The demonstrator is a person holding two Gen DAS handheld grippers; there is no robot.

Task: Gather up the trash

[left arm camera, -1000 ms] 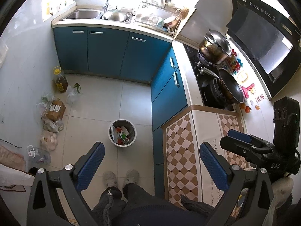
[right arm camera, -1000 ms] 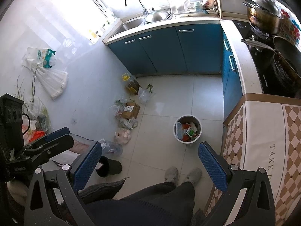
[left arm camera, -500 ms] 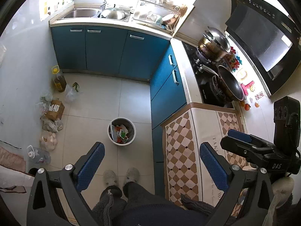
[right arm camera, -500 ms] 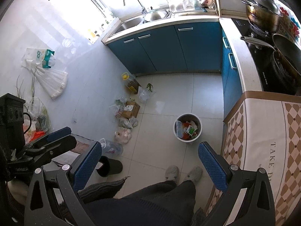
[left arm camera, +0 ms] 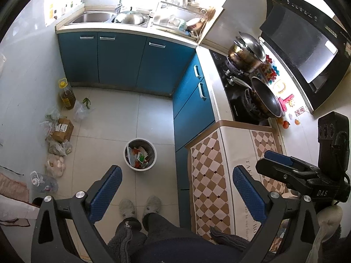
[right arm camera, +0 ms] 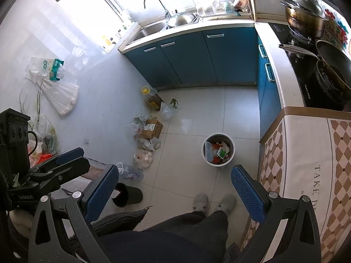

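Left gripper (left arm camera: 176, 188): held high above the floor, its blue-padded jaws spread wide with nothing between them.
Right gripper (right arm camera: 174, 186): likewise raised and empty, jaws wide apart; it also shows at the right edge of the left wrist view.
Person: stands directly below both grippers, grey slippers (left arm camera: 140, 206) on the tile, facing the bin.
Trash bin (left arm camera: 140, 154): a round pale bin standing upright on the floor just ahead of the slippers, beside the blue cabinets (left arm camera: 122, 61); it holds mixed wrappers and paper and looks well filled, without a visible liner.
Floor clutter: along the left wall lie a cardboard box (left arm camera: 62, 129), several plastic bags (left arm camera: 56, 165), an oil bottle (left arm camera: 67, 94) and a clear plastic bottle (left arm camera: 43, 180); whether any of these count as trash cannot be told.
Dark cup (right arm camera: 127, 195): lies on its side near the left wall, close to the person's feet.
Progress: judged at the start; nothing is gripped, the bin is untouched.
Remaining: descend to the bin or loose litter, grasp, and gather it.
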